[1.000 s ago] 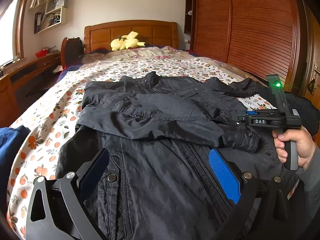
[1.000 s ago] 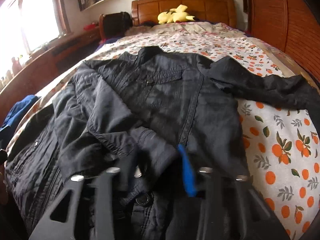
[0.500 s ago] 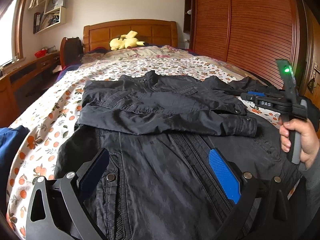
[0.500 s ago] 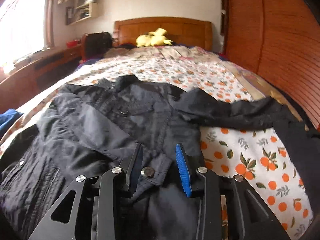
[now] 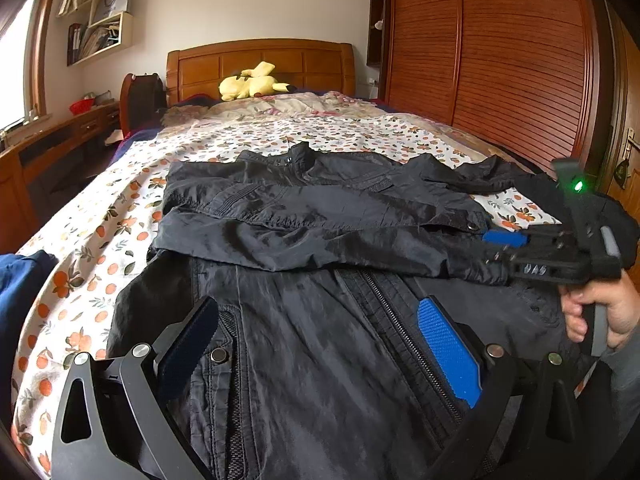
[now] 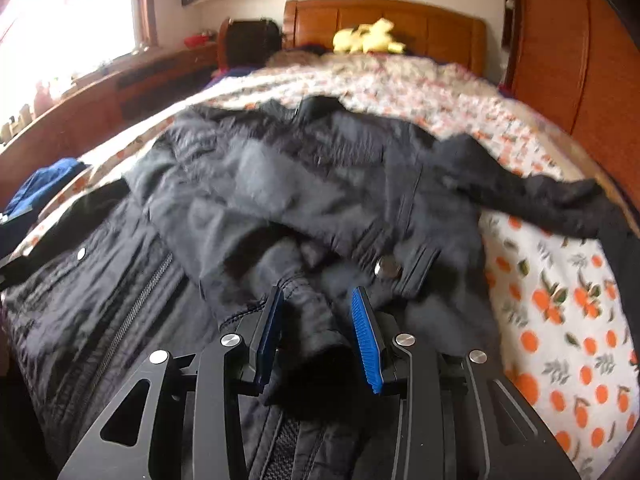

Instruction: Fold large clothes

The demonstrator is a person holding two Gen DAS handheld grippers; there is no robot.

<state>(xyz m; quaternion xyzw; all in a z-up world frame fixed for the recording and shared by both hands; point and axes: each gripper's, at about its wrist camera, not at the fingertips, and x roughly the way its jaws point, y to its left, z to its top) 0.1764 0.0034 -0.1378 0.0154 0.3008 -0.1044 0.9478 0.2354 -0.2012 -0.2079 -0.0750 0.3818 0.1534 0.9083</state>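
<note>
A black jacket (image 5: 320, 320) lies face up on the bed, zipper toward me. One sleeve (image 5: 320, 240) is folded across the chest; its cuff (image 6: 308, 312) lies between the pads of my right gripper (image 6: 320, 332), whose jaws stand partly open around it. The other sleeve (image 6: 540, 196) stretches out to the right over the sheet. My left gripper (image 5: 316, 344) is open and empty, low over the jacket's hem. The right gripper (image 5: 520, 248) also shows in the left wrist view, held by a hand at the jacket's right edge.
The bed has an orange-fruit patterned sheet (image 5: 100, 240) and a wooden headboard (image 5: 260, 64) with a yellow plush toy (image 5: 252, 84). A blue garment (image 5: 20, 292) lies at the left edge. A wooden wardrobe (image 5: 500, 60) stands right, a desk (image 5: 48, 140) left.
My right gripper has come back down and left over the folded sleeve's cuff, with its jaws wider than half a second ago. The sleeve stays across the chest. My left gripper has hardly moved.
</note>
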